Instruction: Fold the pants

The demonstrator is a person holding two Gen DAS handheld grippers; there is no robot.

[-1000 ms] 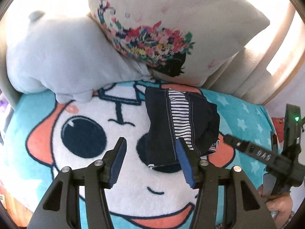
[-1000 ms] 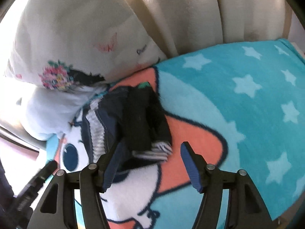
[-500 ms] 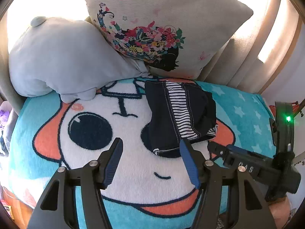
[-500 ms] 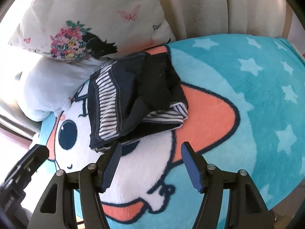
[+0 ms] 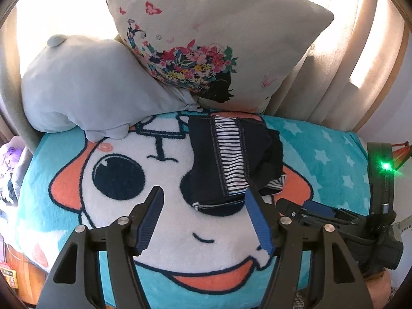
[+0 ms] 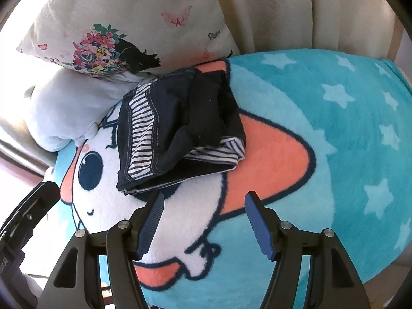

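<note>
While both tools hang above the bed, each has its 2 blue-padded jaws spread wide with nothing between them and nothing touched. In its own view the left tool point(image 5: 203, 215) sits just near of the pants point(image 5: 233, 161), its right pad overlapping the bundle's near edge in the picture only; the right tool point(image 5: 334, 213) shows at the right, low over the blanket. From the right wrist, the right tool point(image 6: 203, 219) hovers near of the pants point(image 6: 177, 126), apart from them. The pants lie folded into a compact dark navy bundle on the teal cartoon blanket point(image 5: 322, 159), with a striped black-and-white lining showing along 1 band and at the near right corner. Their far edge lies close to the floral pillow point(image 5: 206, 38), with the pale grey cushion point(image 5: 85, 85) to the far left.
</note>
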